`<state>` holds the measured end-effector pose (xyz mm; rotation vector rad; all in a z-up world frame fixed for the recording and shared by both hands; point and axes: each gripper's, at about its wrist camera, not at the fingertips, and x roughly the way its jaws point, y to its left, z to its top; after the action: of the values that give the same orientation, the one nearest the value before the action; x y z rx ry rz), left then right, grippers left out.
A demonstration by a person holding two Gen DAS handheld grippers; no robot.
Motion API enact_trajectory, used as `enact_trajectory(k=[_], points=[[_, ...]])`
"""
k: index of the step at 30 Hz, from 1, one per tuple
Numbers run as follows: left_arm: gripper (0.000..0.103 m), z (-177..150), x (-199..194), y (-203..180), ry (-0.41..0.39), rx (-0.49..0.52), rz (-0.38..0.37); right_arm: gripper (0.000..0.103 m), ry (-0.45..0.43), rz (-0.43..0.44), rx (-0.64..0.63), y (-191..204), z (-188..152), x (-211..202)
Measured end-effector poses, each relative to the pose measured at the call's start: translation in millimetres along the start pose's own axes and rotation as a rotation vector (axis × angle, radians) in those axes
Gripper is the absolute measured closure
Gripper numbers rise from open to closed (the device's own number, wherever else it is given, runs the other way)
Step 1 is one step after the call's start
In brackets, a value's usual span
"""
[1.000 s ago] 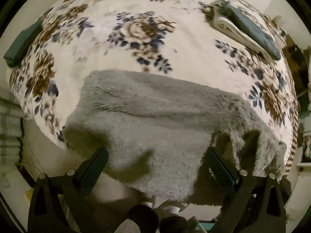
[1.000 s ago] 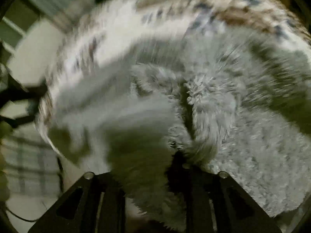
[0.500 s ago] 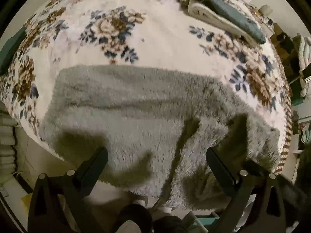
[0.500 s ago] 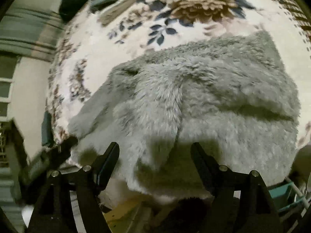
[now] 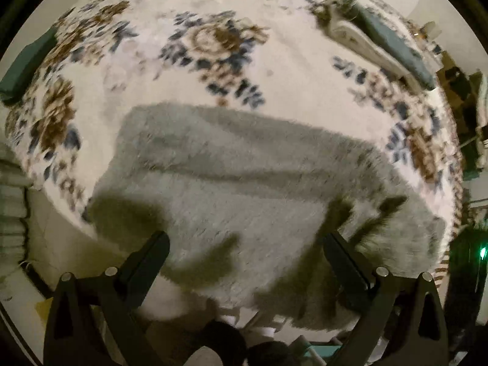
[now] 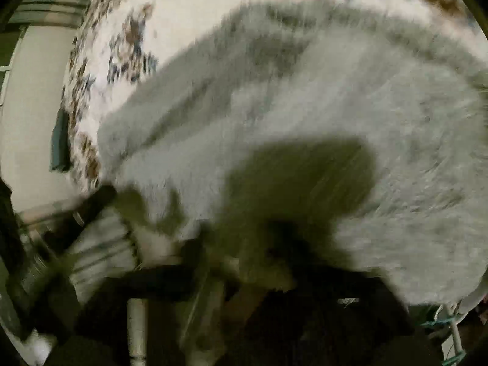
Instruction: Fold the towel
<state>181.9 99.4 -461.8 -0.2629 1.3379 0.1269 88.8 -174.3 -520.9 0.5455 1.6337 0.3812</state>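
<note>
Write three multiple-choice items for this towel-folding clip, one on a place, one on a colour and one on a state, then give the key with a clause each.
1. Where does the towel lie?
A. On the flowered cloth, its near edge hanging over the table's edge
B. In a basket on the floor
C. Rolled up at the far end of the table

2. What colour is the towel?
A. Dark green
B. Grey
C. Red

3. How do the fingers of the left gripper stand?
A. Shut on the towel
B. Spread apart, holding nothing
C. Shut on a folded green cloth

Key:
1 A: the left wrist view shows it spread on the flower print with its near edge past the table's edge.
2 B: its fluffy pile is grey in both views.
3 B: both fingers stand wide, with towel showing between them ungripped.
</note>
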Motion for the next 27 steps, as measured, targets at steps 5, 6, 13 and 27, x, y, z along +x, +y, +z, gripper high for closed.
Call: enact_trajectory(k=[5, 6, 13, 27], points=[[0.000, 17, 11, -46, 0.014, 0.043, -0.145, 0.033, -0.081, 0.069, 0.102, -52, -27, -55], [0.000, 20, 15, -57, 0.018, 0.058, -0.156, 0.033, -0.112, 0.067, 0.138, -69, -35, -70], [0.000, 36, 62, -167, 0.055, 0.328, -0.188, 0.033, -0.242, -0.059, 0.444, -177, -76, -115], [0.094, 21, 57, -169, -0.020, 0.395, -0.224, 0.054, -0.378, 0.039, 0.704, -263, -135, -99]])
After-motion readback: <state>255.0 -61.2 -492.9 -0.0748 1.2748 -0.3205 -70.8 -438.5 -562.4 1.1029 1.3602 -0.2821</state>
